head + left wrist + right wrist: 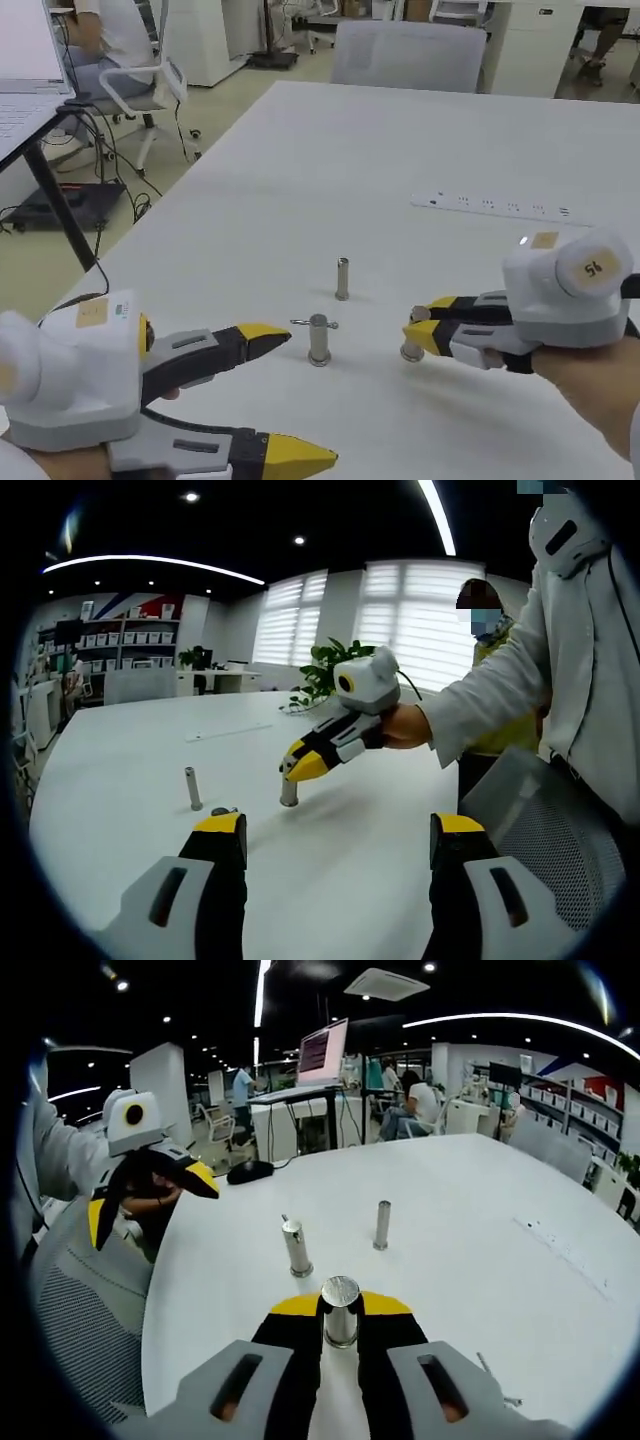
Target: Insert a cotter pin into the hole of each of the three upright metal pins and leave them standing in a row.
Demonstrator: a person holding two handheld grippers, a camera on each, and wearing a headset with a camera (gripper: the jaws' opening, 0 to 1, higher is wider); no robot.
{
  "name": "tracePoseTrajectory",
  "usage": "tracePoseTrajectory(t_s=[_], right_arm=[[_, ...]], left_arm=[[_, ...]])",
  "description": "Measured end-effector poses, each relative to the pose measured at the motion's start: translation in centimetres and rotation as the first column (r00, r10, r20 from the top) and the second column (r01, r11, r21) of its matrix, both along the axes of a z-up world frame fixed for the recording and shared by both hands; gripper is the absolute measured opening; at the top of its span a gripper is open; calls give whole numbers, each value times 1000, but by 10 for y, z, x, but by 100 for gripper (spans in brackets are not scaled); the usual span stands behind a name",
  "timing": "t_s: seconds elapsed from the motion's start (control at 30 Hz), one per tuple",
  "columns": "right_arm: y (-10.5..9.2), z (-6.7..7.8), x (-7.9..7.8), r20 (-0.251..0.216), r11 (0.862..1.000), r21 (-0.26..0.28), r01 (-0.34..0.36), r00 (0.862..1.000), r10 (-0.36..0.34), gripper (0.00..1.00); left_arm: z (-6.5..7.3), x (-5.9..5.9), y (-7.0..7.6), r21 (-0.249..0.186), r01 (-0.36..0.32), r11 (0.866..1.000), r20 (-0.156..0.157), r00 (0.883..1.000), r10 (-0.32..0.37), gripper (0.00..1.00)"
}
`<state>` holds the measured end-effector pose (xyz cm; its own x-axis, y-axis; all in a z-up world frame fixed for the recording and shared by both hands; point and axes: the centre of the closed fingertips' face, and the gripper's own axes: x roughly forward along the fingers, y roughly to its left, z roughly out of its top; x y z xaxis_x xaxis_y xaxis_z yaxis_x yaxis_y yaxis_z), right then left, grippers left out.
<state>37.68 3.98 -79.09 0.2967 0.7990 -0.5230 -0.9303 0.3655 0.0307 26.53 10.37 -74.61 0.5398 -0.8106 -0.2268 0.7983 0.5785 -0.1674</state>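
Three upright metal pins stand on the white table [300, 180]. The far pin [342, 278] [382, 1225] is bare. The middle pin [319, 340] [295, 1248] has a cotter pin [314, 323] through its top. My right gripper [425, 328] [340, 1322] is shut on the third pin [411, 350] [340, 1310], which stands on the table; the same grip shows in the left gripper view [305, 765]. My left gripper [285, 395] [338, 830] is open with nothing between its jaws, just left of the middle pin.
A white power strip [500, 207] lies further back on the right. A thin metal piece [492, 1375] lies on the table near my right gripper. A grey chair [408, 55] stands at the far edge, and a desk with a laptop [25, 60] stands to the left.
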Motion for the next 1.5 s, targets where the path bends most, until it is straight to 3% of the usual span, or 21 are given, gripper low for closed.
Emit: tracePoseTrajectory(t_s=[0.7, 1.2, 1.5], right_arm=[[-4, -24, -48, -11, 998, -14, 56, 998, -56, 12], [-8, -32, -49, 21, 986, -11, 169, 985, -169, 12], [-7, -31, -52, 14, 975, 14, 220, 975, -220, 13]], left_arm=[[-1, -7, -6, -4, 3, 1000, 3, 1000, -3, 74], [-5, -10, -5, 4, 6, 1000, -7, 1000, -6, 74], [-8, -9, -8, 8, 13, 1000, -12, 1000, -13, 74]])
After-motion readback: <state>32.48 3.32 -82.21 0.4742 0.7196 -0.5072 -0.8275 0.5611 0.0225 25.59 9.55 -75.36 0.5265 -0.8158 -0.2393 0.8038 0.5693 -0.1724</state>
